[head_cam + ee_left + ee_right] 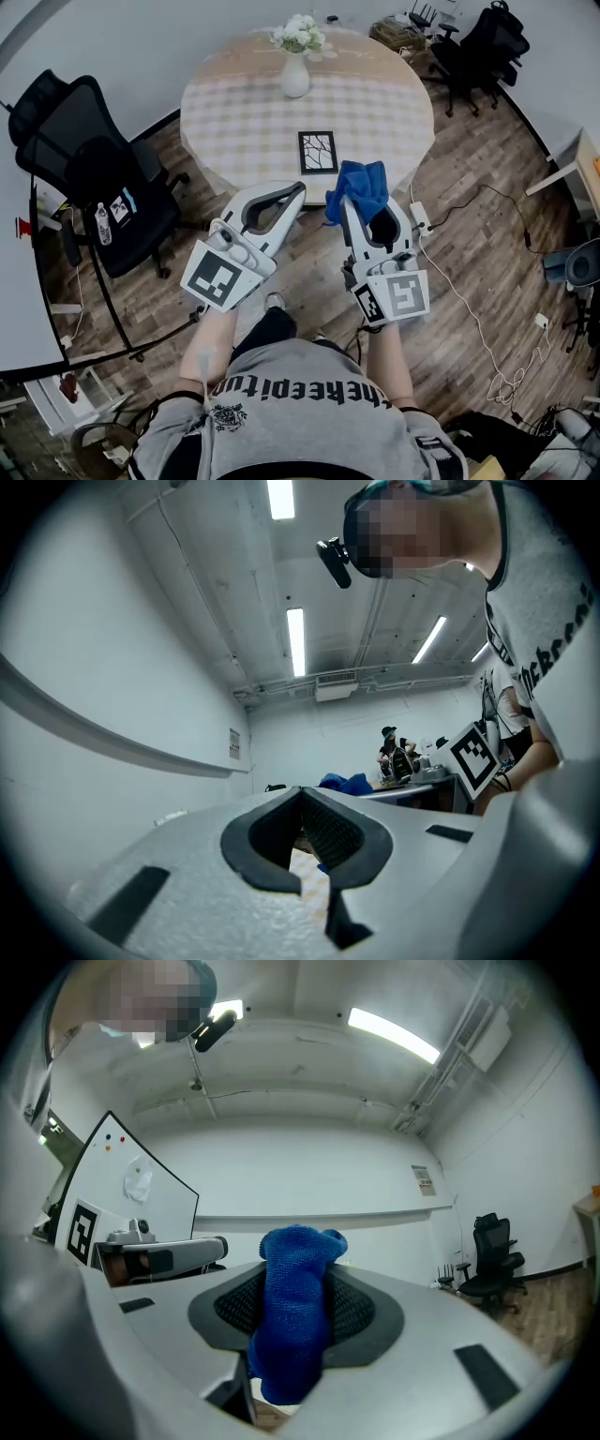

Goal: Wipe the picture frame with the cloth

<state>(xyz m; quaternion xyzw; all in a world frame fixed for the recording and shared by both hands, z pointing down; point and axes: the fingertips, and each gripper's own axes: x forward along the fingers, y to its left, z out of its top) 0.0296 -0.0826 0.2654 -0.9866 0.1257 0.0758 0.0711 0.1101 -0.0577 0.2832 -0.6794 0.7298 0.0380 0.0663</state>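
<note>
Picture frame lies flat on the table, its long axis pointing away from the person. Right gripper pinches the blue cloth; left gripper is closed and empty.

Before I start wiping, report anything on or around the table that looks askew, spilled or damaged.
Nothing spilled or toppled. The picture frame lies flat on the table; its branching dark lines resemble cracks but may be the printed image. The vase stands upright. A white cable trails loose across the floor.
</note>
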